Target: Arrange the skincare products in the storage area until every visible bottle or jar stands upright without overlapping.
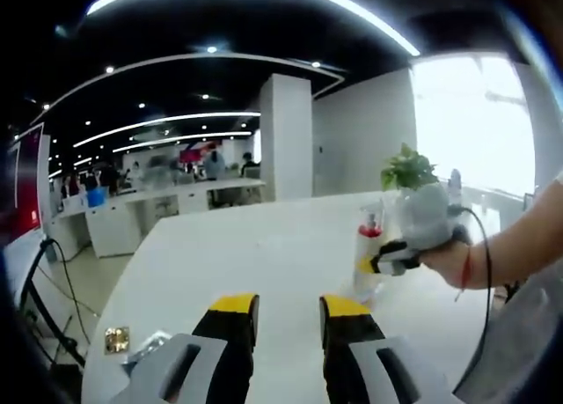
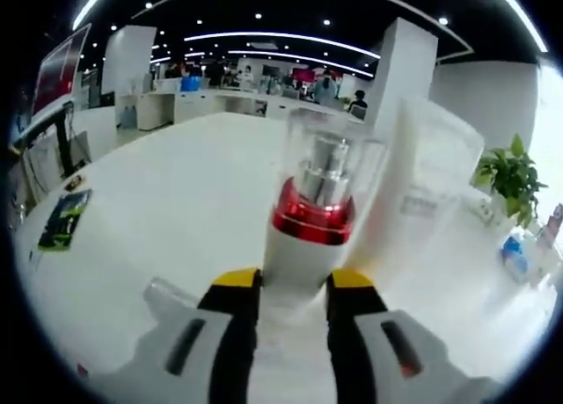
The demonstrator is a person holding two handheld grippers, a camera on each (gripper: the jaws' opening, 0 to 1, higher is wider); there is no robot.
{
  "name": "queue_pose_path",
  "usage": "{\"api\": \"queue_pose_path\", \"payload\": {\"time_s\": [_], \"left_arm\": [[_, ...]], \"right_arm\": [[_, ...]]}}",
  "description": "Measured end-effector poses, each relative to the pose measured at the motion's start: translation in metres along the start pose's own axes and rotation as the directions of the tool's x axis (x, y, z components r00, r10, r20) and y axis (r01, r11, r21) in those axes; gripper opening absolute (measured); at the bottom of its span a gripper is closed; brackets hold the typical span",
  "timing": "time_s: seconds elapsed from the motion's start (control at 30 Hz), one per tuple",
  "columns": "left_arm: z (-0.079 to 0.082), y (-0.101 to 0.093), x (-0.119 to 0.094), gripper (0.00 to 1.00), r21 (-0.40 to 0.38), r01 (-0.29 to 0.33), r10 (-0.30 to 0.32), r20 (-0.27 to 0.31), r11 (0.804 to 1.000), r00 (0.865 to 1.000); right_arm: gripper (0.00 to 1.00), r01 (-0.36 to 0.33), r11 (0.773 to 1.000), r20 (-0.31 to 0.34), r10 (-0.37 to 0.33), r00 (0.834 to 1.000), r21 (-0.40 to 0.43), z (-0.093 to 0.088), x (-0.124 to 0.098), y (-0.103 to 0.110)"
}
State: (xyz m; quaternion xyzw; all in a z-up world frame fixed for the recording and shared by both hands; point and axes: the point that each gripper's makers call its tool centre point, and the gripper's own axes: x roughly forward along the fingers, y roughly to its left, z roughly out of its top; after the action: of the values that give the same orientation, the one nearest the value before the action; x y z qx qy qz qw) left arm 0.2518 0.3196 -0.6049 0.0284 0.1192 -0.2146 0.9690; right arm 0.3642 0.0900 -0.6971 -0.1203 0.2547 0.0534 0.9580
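Right gripper (image 2: 293,291) pinches the rigid, likely slippery white bottle with red collar and clear cap (image 2: 312,212) low on its body; left gripper (image 1: 288,314), at 6 o'clock, stands spread, empty.

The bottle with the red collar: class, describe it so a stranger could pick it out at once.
Start at the big white table. The right gripper closes around the bottle, which stands upright there. Beside a taller white tube, it alone has a shiny red collar and a clear cap over a silver pump.
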Motion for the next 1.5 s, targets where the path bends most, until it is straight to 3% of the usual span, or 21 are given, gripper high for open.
{"api": "queue_pose_path", "payload": {"time_s": [0.27,0.4,0.5,0.53,0.6,0.67,0.8,0.83,0.9,1.0,1.07,1.1,1.2,1.23,1.27,1.3,1.33,1.37,1.4,1.43,1.5], "left_arm": [[0.000,0.000,0.001,0.29,0.003,0.002,-0.001,-0.002,1.000,1.000],[-0.001,0.001,0.001,0.29,-0.002,0.002,-0.002,-0.005,1.000,1.000],[-0.006,-0.001,0.002,0.30,-0.007,0.022,-0.022,-0.020,1.000,1.000],[-0.009,-0.003,0.003,0.31,-0.013,0.036,-0.037,-0.034,0.999,0.999],[-0.019,-0.009,0.005,0.31,-0.023,0.081,-0.083,-0.075,0.996,0.994],[-0.029,-0.014,0.005,0.31,-0.040,0.111,-0.115,-0.120,0.993,0.986],[-0.047,-0.031,0.006,0.32,-0.043,0.198,-0.203,-0.196,0.979,0.959],[-0.049,-0.032,0.005,0.32,-0.038,0.202,-0.205,-0.202,0.979,0.958],[-0.054,-0.038,0.004,0.32,-0.026,0.240,-0.239,-0.217,0.971,0.946],[-0.072,-0.051,-0.003,0.33,-0.052,0.321,-0.322,-0.305,0.945,0.896],[-0.081,-0.055,-0.005,0.32,-0.022,0.354,-0.339,-0.348,0.935,0.874],[-0.085,-0.057,-0.006,0.32,-0.023,0.359,-0.342,-0.365,0.933,0.866],[-0.100,-0.058,-0.008,0.32,-0.028,0.376,-0.351,-0.432,0.926,0.831],[-0.104,-0.060,-0.010,0.32,-0.034,0.389,-0.362,-0.446,0.921,0.819],[-0.107,-0.062,-0.011,0.32,-0.037,0.403,-0.373,-0.461,0.914,0.805],[-0.111,-0.066,-0.013,0.32,-0.039,0.421,-0.388,-0.477,0.906,0.789],[-0.112,-0.069,-0.014,0.32,-0.038,0.430,-0.393,-0.483,0.902,0.782],[-0.114,-0.072,-0.015,0.32,-0.033,0.442,-0.400,-0.489,0.896,0.775],[-0.116,-0.074,-0.016,0.32,-0.014,0.451,-0.397,-0.502,0.892,0.769],[-0.118,-0.074,-0.016,0.32,0.005,0.453,-0.386,-0.512,0.892,0.767],[-0.126,-0.069,-0.017,0.32,0.036,0.441,-0.349,-0.554,0.897,0.756]], "right_arm": [[0.29,-0.026,0.999,0.011,0.027,1.000,-0.030,0.001,-0.019,0.001],[0.29,-0.074,0.997,0.067,0.075,0.995,-0.011,0.006,-0.045,-0.003],[0.29,-0.176,0.984,0.128,0.175,0.976,-0.005,0.012,-0.066,0.004],[0.29,-0.262,0.964,0.165,0.265,0.950,-0.037,0.017,-0.077,0.018],[0.29,-0.402,0.910,0.162,0.413,0.896,-0.099,0.014,-0.094,0.046],[0.30,-0.561,0.804,0.109,0.587,0.802,-0.198,0.001,-0.115,0.081],[0.30,-0.617,0.736,0.044,0.652,0.757,-0.277,-0.016,-0.126,0.101],[0.30,-0.645,0.712,0.038,0.679,0.733,-0.277,-0.018,-0.129,0.107],[0.30,-0.657,0.700,0.025,0.689,0.724,-0.280,-0.021,-0.131,0.110],[0.31,-0.700,0.639,-0.016,0.735,0.678,-0.318,-0.028,-0.137,0.122],[0.33,-0.738,0.575,-0.071,0.770,0.634,-0.352,-0.037,-0.141,0.132],[0.34,-0.747,0.563,-0.085,0.776,0.625,-0.354,-0.039,-0.142,0.134],[0.35,-0.779,0.475,-0.179,0.796,0.579,-0.409,-0.051,-0.142,0.147],[0.35,-0.782,0.459,-0.205,0.792,0.575,-0.422,-0.053,-0.141,0.150],[0.35,-0.794,0.415,-0.245,0.796,0.553,-0.444,-0.057,-0.141,0.157],[0.35,-0.794,0.400,-0.271,0.788,0.553,-0.457,-0.059,-0.139,0.159],[0.34,-0.805,0.351,-0.314,0.788,0.530,-0.478,-0.064,-0.138,0.165],[0.33,-0.820,0.322,-0.347,0.787,0.509,-0.472,-0.069,-0.139,0.169],[0.33,-0.824,0.309,-0.382,0.771,0.509,-0.474,-0.074,-0.138,0.170],[0.33,-0.827,0.262,-0.441,0.744,0.502,-0.497,-0.083,-0.136,0.171],[0.31,-0.799,0.218,-0.494,0.687,0.533,-0.560,-0.091,-0.128,0.169]]}}
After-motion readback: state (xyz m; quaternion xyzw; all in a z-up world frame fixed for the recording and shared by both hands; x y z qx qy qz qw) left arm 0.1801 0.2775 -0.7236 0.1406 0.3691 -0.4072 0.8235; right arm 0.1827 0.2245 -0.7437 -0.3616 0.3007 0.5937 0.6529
